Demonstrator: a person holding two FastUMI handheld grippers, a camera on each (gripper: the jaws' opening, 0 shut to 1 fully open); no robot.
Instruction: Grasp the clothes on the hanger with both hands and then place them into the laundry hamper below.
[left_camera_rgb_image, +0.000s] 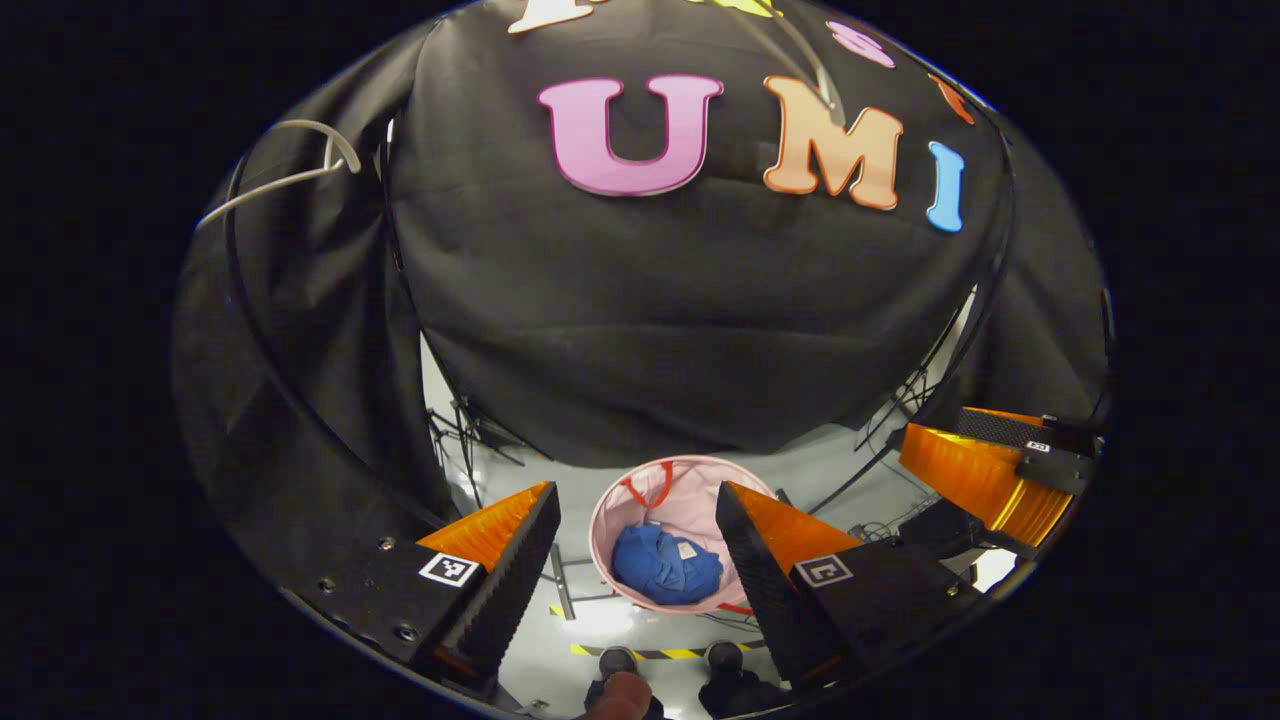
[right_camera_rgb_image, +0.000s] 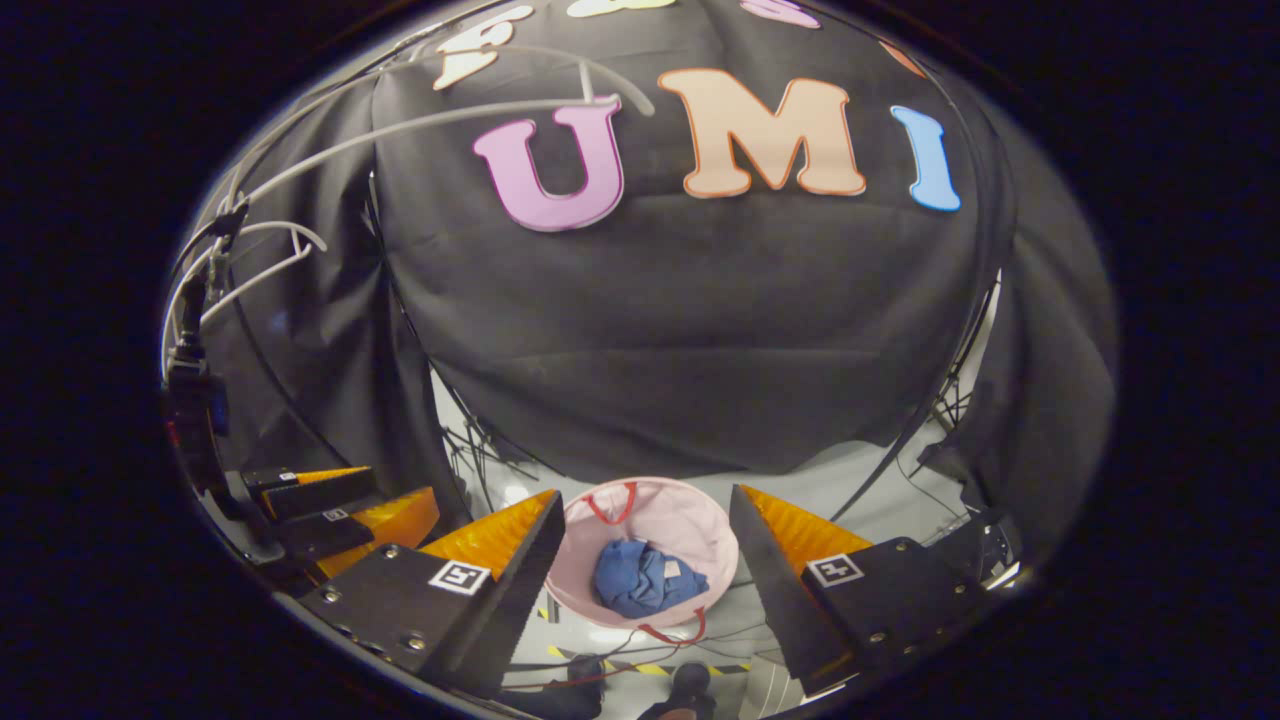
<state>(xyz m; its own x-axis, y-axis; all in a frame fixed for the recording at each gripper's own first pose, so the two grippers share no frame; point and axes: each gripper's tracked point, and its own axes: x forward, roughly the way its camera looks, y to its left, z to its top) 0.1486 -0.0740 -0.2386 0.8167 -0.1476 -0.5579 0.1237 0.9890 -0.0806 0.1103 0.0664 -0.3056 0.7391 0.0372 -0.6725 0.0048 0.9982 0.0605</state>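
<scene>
A blue garment (left_camera_rgb_image: 665, 566) (right_camera_rgb_image: 640, 579) lies bunched inside the round pink laundry hamper (left_camera_rgb_image: 610, 500) (right_camera_rgb_image: 690, 515) with red handles on the floor below. My left gripper (left_camera_rgb_image: 640, 545) stands open high above it, nothing between its orange-and-black fingers. My right gripper (right_camera_rgb_image: 645, 545) is open too, also above the hamper and holding nothing. The right gripper's orange fingers (left_camera_rgb_image: 985, 470) show at the right of the left gripper view. The left gripper's fingers (right_camera_rgb_image: 345, 510) show at the lower left of the right gripper view. A bare white hanger (left_camera_rgb_image: 285, 170) (right_camera_rgb_image: 260, 255) hangs at the upper left.
Black cloth walls the booth behind and to both sides. Stand legs and cables (left_camera_rgb_image: 465, 430) sit on the grey floor near the wall. Yellow-black tape (left_camera_rgb_image: 650, 653) marks the floor by the person's shoes (left_camera_rgb_image: 725, 658). A curved white rail (right_camera_rgb_image: 420, 120) runs overhead.
</scene>
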